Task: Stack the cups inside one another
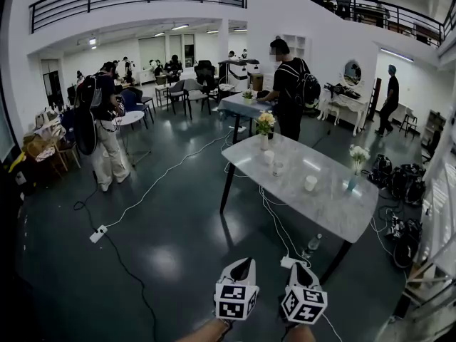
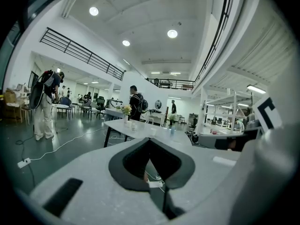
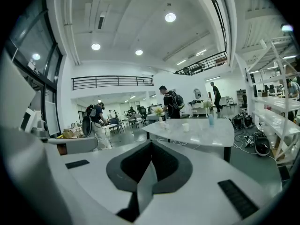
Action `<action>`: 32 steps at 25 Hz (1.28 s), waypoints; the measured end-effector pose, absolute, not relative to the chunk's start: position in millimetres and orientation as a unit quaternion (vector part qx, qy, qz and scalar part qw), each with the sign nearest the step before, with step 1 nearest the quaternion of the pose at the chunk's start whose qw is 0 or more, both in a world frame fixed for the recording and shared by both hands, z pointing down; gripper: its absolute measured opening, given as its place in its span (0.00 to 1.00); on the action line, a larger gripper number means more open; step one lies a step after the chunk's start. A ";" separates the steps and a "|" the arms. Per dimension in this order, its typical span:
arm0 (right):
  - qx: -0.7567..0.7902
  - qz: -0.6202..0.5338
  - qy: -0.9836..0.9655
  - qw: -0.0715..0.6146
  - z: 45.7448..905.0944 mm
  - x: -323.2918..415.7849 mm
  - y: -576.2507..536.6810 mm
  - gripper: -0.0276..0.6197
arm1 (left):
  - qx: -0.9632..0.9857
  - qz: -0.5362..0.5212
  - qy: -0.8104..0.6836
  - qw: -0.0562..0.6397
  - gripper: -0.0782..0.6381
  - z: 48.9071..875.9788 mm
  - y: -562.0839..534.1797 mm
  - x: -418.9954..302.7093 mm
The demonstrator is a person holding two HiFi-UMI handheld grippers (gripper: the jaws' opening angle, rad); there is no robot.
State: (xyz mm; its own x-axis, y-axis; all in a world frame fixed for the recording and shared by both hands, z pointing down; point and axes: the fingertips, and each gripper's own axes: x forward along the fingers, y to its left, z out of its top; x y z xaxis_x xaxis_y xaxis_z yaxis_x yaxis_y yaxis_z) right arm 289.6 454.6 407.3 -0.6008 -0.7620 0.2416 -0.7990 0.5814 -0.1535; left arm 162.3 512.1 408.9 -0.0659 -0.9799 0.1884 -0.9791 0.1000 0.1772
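- Approach step: cups point(image 1: 311, 183) stand apart on table point(image 1: 335, 209), well ahead.
- Jaws of left gripper point(image 1: 244, 262) and right gripper point(image 1: 297, 266): closed together, nothing held.
- Next, likely: close in, open jaws, take one cup.

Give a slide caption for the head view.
Left gripper and right gripper, both shut and empty, face a marble table holding three separate cups and two flower vases.

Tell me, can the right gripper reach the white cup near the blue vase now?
Probably not: the right gripper is shut and held well short of the table, so the cup is far beyond it.
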 end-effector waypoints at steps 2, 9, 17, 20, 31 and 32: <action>0.443 0.126 -0.885 0.076 408.2 282.8 451.8 0.05 | 0.670 -0.003 -0.731 0.131 0.10 409.4 510.7 153.0; 0.455 0.132 -0.877 0.076 421.7 263.4 454.6 0.05 | 0.666 -0.007 -0.733 0.137 0.10 420.4 514.9 120.4; 0.465 0.143 -0.869 0.090 429.1 259.4 448.7 0.05 | 0.663 -0.002 -0.734 0.151 0.10 428.0 509.7 106.1; 0.466 0.145 -0.868 0.093 433.2 255.3 441.7 0.05 | 0.661 0.001 -0.735 0.152 0.10 431.7 503.4 100.4; 0.457 0.148 -0.872 0.093 440.1 234.1 384.2 0.05 | 0.648 0.007 -0.746 0.151 0.10 438.2 453.6 76.9; 0.456 0.149 -0.872 0.095 441.3 232.6 378.2 0.05 | 0.647 0.007 -0.747 0.153 0.10 438.5 448.1 75.4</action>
